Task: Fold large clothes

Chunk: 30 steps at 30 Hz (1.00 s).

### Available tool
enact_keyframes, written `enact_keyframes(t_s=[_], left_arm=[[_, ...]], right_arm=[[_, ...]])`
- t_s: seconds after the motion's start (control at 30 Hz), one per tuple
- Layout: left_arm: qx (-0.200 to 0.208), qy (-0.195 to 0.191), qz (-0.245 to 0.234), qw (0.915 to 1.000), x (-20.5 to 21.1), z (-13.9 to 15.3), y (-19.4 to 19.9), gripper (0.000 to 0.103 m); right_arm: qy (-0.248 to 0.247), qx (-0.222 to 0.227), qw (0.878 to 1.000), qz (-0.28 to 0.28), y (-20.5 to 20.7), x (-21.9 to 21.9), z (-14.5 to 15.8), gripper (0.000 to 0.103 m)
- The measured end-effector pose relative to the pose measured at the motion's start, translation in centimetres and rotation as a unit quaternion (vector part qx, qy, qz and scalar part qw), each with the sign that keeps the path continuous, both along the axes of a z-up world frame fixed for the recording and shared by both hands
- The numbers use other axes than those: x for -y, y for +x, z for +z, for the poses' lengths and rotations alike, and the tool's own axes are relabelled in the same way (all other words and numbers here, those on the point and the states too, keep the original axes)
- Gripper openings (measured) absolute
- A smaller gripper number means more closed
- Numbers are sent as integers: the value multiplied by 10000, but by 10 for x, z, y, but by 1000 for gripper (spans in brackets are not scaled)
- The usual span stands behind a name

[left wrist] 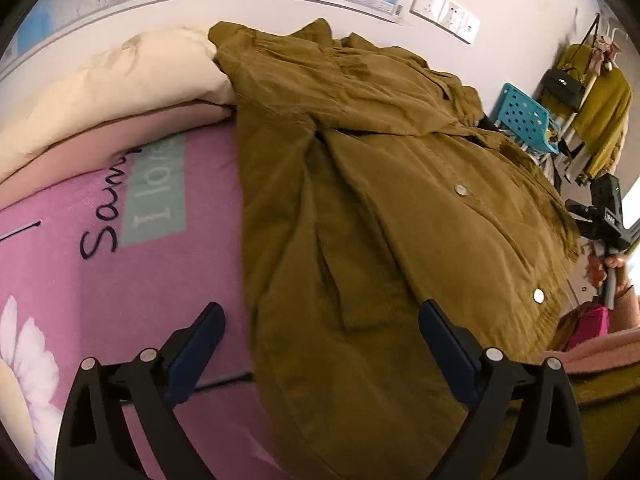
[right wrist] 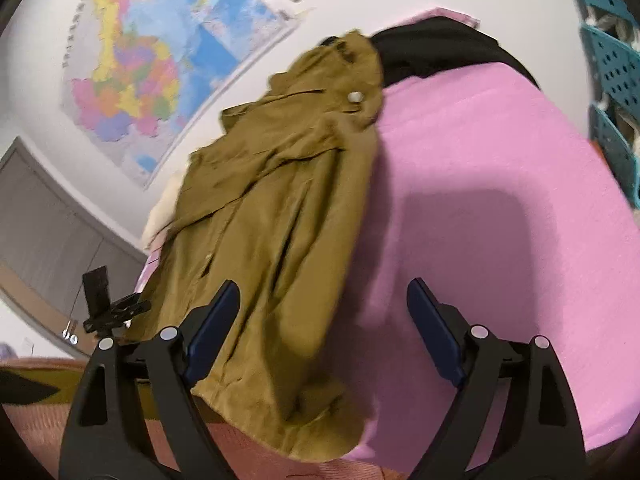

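An olive-brown coat [left wrist: 380, 200] with metal snap buttons lies spread lengthwise on a pink bed sheet [left wrist: 160, 280]. My left gripper [left wrist: 322, 322] is open and empty, hovering over the coat's near hem at its left edge. In the right wrist view the same coat [right wrist: 272, 208] lies to the left on the pink sheet [right wrist: 480, 200]. My right gripper [right wrist: 323, 300] is open and empty, above the coat's near right edge. Each gripper shows faintly in the other's view, the right one at the far right [left wrist: 604, 216] and the left one at the left [right wrist: 108, 304].
A cream pillow [left wrist: 120, 80] and a peach blanket lie at the bed's head. A wall map [right wrist: 152, 72] hangs behind. A teal perforated rack [left wrist: 524, 116] and hanging clothes [left wrist: 600, 120] stand beside the bed. A black garment [right wrist: 440, 40] lies at the bed's far end.
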<state>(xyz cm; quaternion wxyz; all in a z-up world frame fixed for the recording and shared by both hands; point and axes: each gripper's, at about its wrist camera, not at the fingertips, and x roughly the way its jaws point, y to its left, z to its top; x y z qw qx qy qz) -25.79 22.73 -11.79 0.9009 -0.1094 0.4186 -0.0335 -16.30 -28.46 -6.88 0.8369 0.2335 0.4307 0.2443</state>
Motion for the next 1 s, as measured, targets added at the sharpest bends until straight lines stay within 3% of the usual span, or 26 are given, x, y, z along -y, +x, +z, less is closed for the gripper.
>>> enact_keyframes(t_s=[0.17,0.27,0.33,0.37,0.47,0.57,0.63,0.67,0.73,0.77,0.8,0.87,0.9,0.93,0.97,1.0], left_arm=[[-31,-474,-292,9984,5,2,-9,94],[-43,-940,-471,9945,7,1,-17,93],[-52,-1262,-649,9899,10,-1,-23,93],[-37,-1303,-685,9891,13,-2,-25,93],[8,-1281,-580,9901,17,-1,-24,93],[13,-1353,-273,9904,16,-1,-19,71],[-47,-1206,-57,9927,15,-2,-17,39],[-111,-1117,79,9936,13,-3,-16,34],[-149,-1271,173,9916,6,-4,-18,36],[-124,-1513,207,9882,3,-6,-18,40],[-85,-1620,186,9866,1,-6,-19,51],[-3,-1521,128,9883,8,-5,-18,54],[26,-1336,144,9909,13,-4,-17,53],[44,-1189,188,9927,16,-3,-17,34],[18,-1074,324,9937,17,-3,-16,24],[2,-1190,408,9921,14,-3,-16,17]], right_arm=[[122,142,9994,279,-12,-15,1,84],[147,166,9985,499,-15,-24,-1,73],[133,205,9978,614,-16,-32,-2,72],[58,227,9977,629,-16,-34,-2,71],[115,196,9982,553,-12,-35,-5,55],[546,86,9971,531,-8,-31,-10,33],[752,62,9960,487,-7,-26,-12,29],[781,58,9959,459,-9,-24,-12,29],[792,63,9953,555,-13,-26,-11,34],[804,79,9947,628,-14,-27,-10,42],[742,123,9949,679,-16,-30,-9,45],[514,130,9963,676,-17,-36,-7,45],[482,131,9966,662,-17,-38,-7,36],[473,100,9971,595,-17,-38,-7,27],[552,84,9969,553,-17,-37,-7,12],[700,131,9961,523,-18,-35,-5,12]])
